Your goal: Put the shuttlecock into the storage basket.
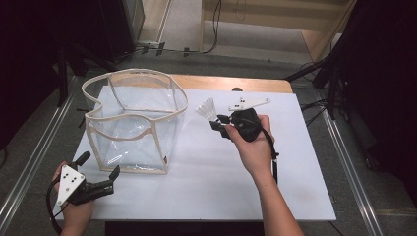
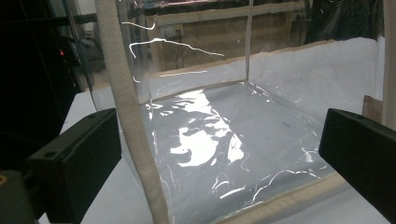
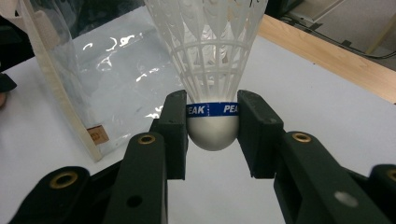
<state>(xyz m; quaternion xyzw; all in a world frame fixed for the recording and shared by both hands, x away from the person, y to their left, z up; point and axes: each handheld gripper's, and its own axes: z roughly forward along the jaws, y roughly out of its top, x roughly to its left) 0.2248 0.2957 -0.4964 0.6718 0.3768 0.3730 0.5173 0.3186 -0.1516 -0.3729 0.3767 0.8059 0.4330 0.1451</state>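
While its rounded cork base sat clamped between the two black fingers of the right gripper [image 3: 212, 128], the white shuttlecock [image 3: 212, 56] was held above the white counter [image 1: 211, 172], its plastic feather skirt flaring away from the gripper and a blue band printed "PEAK" circling the top of the cork. From the high view the shuttlecock [image 1: 208, 109] showed just to the right of the clear plastic bag [image 1: 135, 120], apart from it, with the skirt pointing up and toward the bag. The right gripper [image 1: 221, 123] was carried in a hand that reached in over the middle of the counter, a grey three-cornered plate on top of it. That bag stood upright on the left part of the counter, its mouth open and edged with cream fabric trim, its walls see-through and glinting. At the near left corner of the counter the left gripper [image 1: 101, 169] rested in the other hand, its fingers spread wide apart and gripping nothing. In the left gripper view those fingers framed the bag's lower corner [image 2: 154, 186], one cream seam running up between them without touching either finger, and the shiny bag floor lay beyond.
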